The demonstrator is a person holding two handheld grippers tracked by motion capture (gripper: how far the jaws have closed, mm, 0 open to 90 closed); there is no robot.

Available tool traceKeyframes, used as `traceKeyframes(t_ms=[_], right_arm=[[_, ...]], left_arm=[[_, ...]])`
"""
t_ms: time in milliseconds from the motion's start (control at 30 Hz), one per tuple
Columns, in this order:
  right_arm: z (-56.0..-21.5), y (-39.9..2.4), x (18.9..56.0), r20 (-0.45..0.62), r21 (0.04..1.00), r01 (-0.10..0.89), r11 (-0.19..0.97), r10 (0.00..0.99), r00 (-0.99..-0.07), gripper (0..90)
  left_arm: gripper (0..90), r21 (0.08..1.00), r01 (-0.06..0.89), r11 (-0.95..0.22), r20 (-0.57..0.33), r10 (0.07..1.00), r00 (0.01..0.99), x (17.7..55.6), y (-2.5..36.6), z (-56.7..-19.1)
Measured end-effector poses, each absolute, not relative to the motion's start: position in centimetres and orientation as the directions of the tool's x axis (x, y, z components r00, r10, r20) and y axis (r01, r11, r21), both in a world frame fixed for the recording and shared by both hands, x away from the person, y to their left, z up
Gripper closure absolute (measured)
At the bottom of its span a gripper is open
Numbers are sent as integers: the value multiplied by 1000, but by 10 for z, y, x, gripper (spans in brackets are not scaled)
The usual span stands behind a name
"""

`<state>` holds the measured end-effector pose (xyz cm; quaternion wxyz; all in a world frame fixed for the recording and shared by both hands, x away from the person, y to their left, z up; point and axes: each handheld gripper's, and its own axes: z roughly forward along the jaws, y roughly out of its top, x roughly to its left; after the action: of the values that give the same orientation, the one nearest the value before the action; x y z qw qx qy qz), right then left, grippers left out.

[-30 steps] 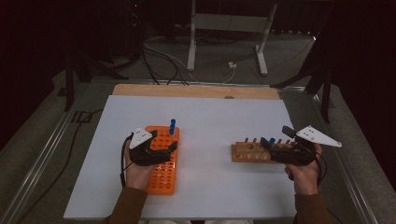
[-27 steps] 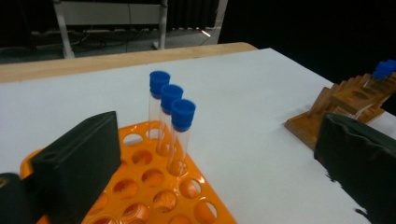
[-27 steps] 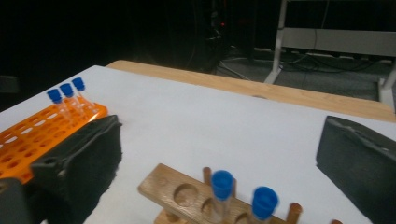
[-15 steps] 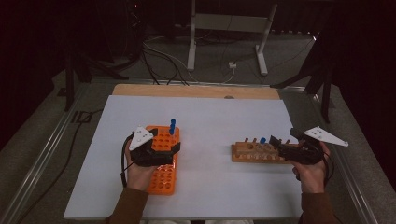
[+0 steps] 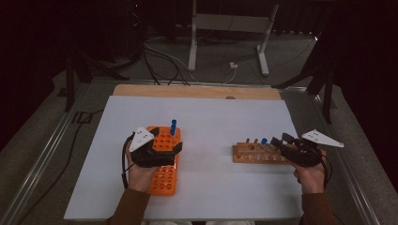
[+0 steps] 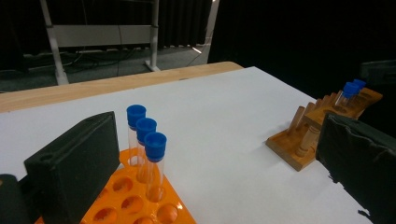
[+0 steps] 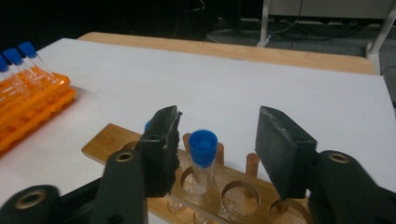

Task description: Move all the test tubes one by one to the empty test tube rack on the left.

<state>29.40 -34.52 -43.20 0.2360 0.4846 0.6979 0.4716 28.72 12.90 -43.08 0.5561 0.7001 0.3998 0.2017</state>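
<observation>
An orange tube rack (image 5: 164, 176) lies left of centre, with three blue-capped tubes (image 5: 173, 126) upright at its far end. My left gripper (image 5: 165, 140) hovers over that rack, jaws wide open; in the left gripper view the tubes (image 6: 145, 140) stand between the jaws, untouched. A wooden rack (image 5: 253, 153) lies to the right. My right gripper (image 7: 219, 123) straddles a blue-capped tube (image 7: 204, 158) standing in it. Its jaws have just been closing, with a gap still showing on both sides of the tube. A second blue cap (image 7: 147, 125) peeks from behind the left jaw.
The white sheet (image 5: 211, 117) covers the table, with a bare wooden strip (image 5: 197, 91) along its far edge. Metal stand legs (image 5: 225, 42) and cables lie on the floor beyond. The orange rack (image 7: 32, 100) shows far left in the right gripper view.
The right gripper has shifted slightly rightward and lower at the wooden rack's right end. The left hand has stayed over the orange rack.
</observation>
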Motion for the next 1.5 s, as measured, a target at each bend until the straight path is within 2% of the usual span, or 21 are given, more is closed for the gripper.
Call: traceKeyframes(t_ms=[400,700,1067,1500], right_arm=[[-445,-343,298,127,871,480,106,895,-428,649],[-455,-335,300,112,853,501,145,887,-447,724],[-458,-327,299,53,845,492,208,884,-464,763],[-439,-333,294,60,869,463,176,890,-452,765]], left_arm=[[7,938,340,-60,-166,784,598,288,129,-432],[7,937,343,-61,-168,785,597,288,129,-433],[7,935,348,-64,-170,782,599,288,127,-434],[7,936,346,-65,-167,784,599,288,127,-434]])
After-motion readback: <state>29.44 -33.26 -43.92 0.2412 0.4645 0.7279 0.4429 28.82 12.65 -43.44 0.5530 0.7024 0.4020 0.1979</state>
